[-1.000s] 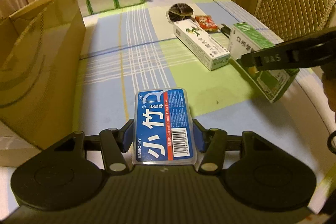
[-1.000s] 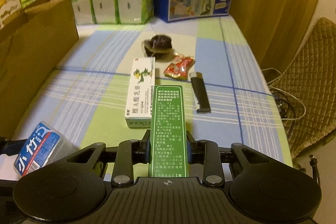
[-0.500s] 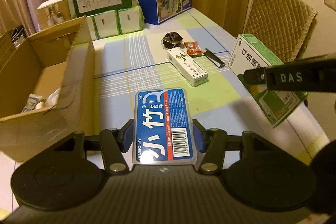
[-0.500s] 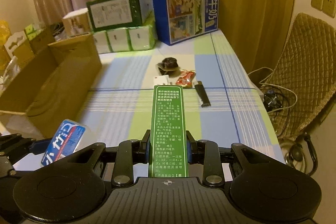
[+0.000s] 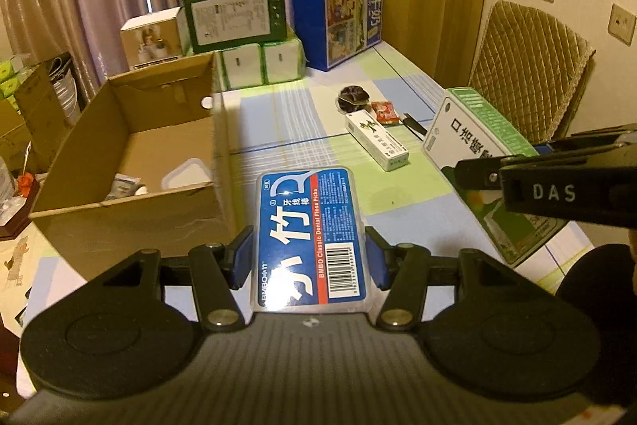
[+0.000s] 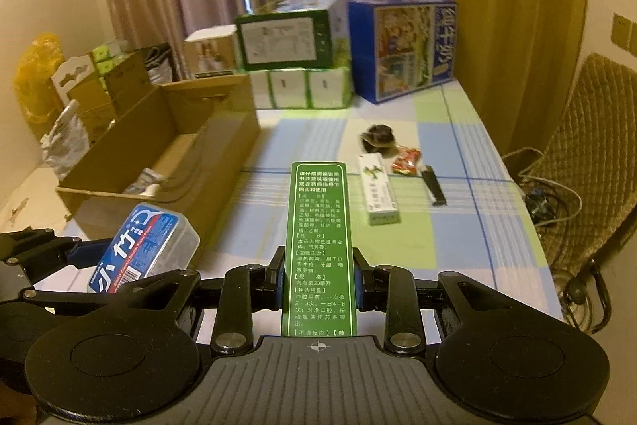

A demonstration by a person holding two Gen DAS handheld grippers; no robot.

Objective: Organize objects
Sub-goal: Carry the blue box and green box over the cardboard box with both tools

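Observation:
My left gripper [image 5: 309, 257] is shut on a clear dental floss pick box [image 5: 310, 234] with a blue label, held above the table's near edge, just right of the open cardboard box [image 5: 131, 154]. The floss box [image 6: 143, 249] also shows at lower left in the right wrist view. My right gripper [image 6: 320, 277] is shut on a green and white medicine carton [image 6: 318, 241], raised above the table; the same carton [image 5: 473, 142] appears at the right of the left wrist view.
On the checked tablecloth [image 6: 458, 130] lie a white toothpaste carton [image 6: 378, 194], a red sachet [image 6: 406, 160], a black lighter [image 6: 434, 186] and a dark round item [image 6: 378, 138]. Stacked cartons [image 6: 290, 66] stand at the far end. A quilted chair [image 6: 589, 154] is right.
Both grippers have risen and drawn back from the table with their boxes still held, so the cardboard box's inside and the far room now show.

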